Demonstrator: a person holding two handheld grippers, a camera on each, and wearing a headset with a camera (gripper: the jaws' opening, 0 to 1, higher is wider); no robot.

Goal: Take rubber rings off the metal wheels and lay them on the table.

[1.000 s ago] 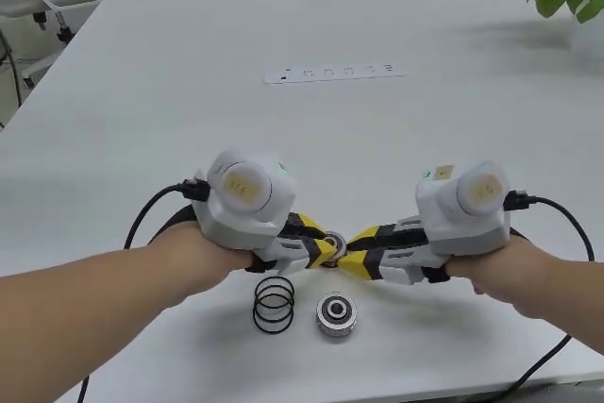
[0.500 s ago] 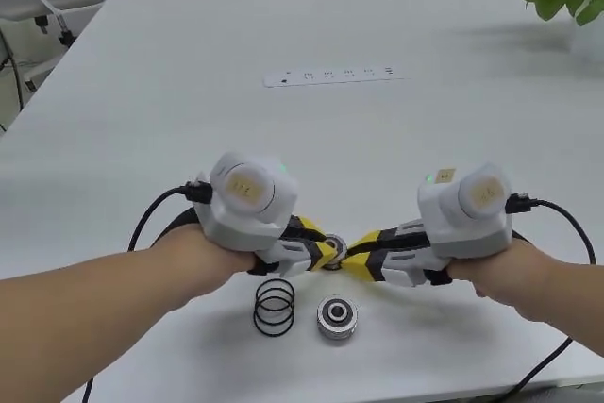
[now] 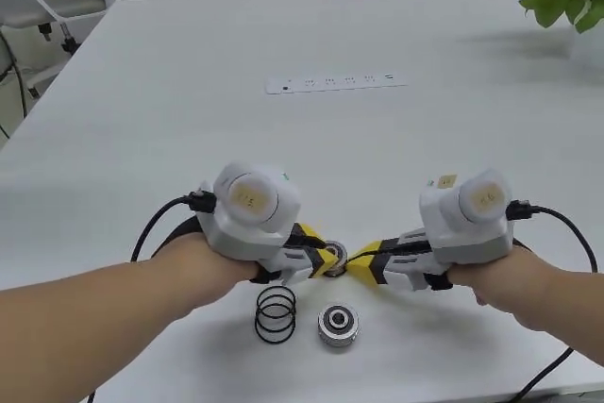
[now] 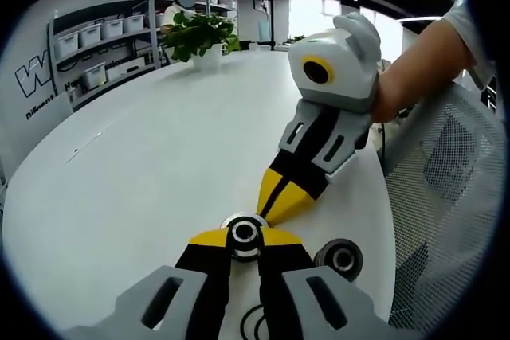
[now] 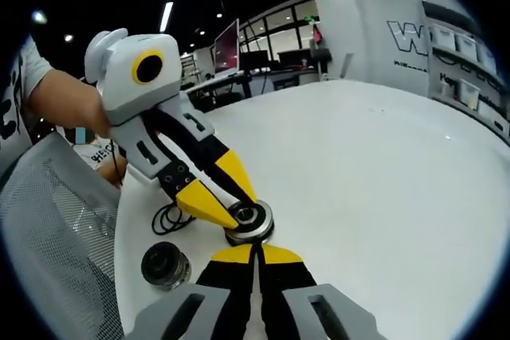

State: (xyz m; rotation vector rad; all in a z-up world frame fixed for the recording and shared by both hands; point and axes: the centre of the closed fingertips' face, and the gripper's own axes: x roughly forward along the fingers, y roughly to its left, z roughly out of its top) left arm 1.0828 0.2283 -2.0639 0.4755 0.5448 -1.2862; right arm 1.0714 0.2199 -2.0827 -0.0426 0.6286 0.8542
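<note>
While the head view drifts a touch over the last second (power strip (image 3: 337, 82) sits lower in frame, camera move only), nothing in the work itself changes. Left gripper (image 4: 245, 236) stays clamped on the metal wheel (image 5: 250, 220), one jaw on each side of it, at the near middle of the table (image 3: 189, 120), wheel at or just above the surface. Right gripper (image 5: 255, 254) stays nosed in from the right, jaws closed together, tips against the wheel's rim. Can't tell whether they pinch a ring; too small to see.

Rubber rings (image 3: 275, 314) lie in the same small overlapping pile, near and left of the held wheel. No new ring is added. Second wheel (image 3: 337, 324) sits just right of the pile, untouched.

My read: the pull is stalled or only starting, and the ring on the held wheel isn't off yet. Next move probably needs the right jaws to get a proper bite on the rubber before peeling away.
</note>
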